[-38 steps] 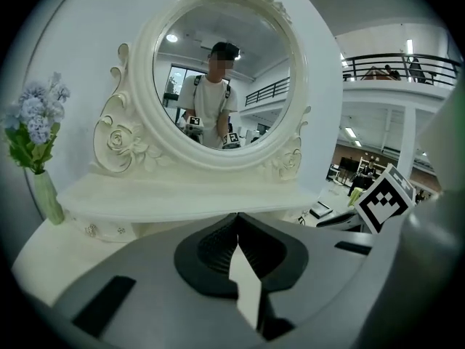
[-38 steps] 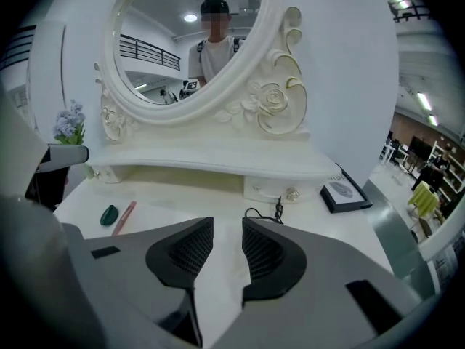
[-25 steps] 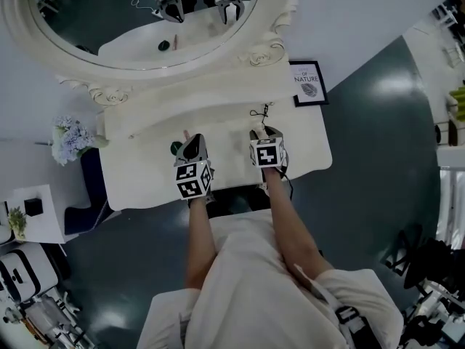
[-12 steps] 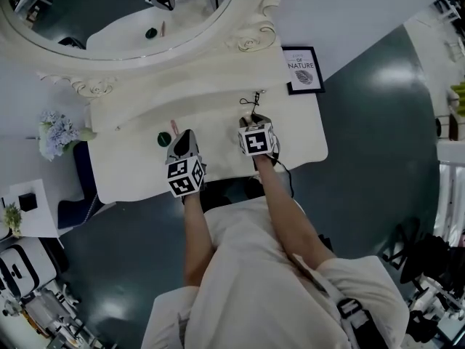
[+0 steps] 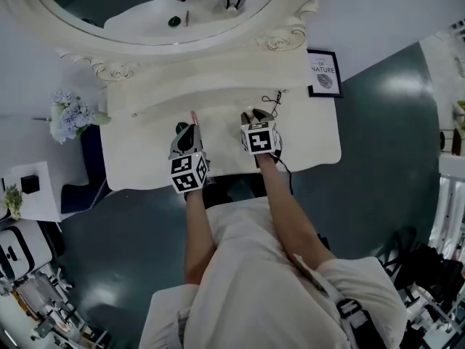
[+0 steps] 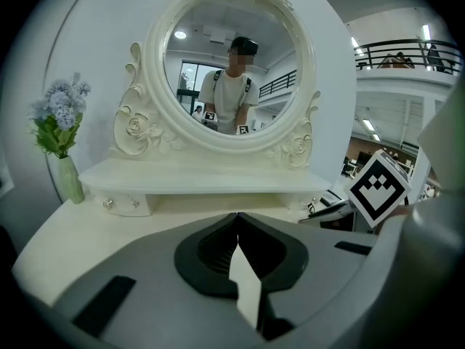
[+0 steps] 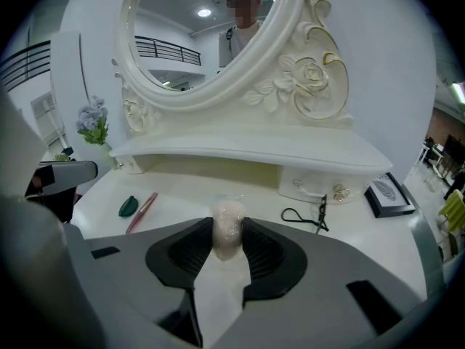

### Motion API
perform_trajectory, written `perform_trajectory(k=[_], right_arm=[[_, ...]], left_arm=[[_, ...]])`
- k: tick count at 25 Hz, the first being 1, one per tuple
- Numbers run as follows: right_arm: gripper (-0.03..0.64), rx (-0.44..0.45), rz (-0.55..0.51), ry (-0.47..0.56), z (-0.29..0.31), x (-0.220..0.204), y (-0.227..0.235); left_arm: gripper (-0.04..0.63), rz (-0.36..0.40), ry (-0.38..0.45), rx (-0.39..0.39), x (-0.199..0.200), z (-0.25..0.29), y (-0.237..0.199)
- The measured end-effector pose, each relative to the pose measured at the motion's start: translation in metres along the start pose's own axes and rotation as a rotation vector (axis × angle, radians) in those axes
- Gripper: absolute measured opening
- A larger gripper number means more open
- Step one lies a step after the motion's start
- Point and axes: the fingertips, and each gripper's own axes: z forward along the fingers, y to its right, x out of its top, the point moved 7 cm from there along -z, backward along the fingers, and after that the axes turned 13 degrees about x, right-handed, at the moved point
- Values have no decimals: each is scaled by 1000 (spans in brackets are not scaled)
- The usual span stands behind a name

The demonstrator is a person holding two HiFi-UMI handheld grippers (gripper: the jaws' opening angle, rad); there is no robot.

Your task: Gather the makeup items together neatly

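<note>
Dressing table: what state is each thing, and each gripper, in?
Left gripper: shut, empty.
Right gripper: jaws have just been closing, now clamped on pale item.
Green item: lying flat.
Pink pencil: lying beside it.
Black cord: lying loose.
Flower vase: upright.

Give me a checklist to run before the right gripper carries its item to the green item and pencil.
1. Right gripper grip on the pale item: ok; jaws have just been closing, item between them.
2. Left gripper free: ok; jaws shut on nothing.
3. Green item and pink pencil together: ok; side by side.
4. Bare table beside them: ok.
5. Black cord clear of path: ok; lies to the right.
6. Item off the table: cannot tell.
</note>
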Motion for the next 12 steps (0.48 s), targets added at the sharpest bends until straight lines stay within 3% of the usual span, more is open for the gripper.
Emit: perform_trajectory(k=[12], right_arm=[[160, 72, -47, -53, 60, 10, -89]], left_arm=[[15, -56, -18, 61, -12, -10, -91]])
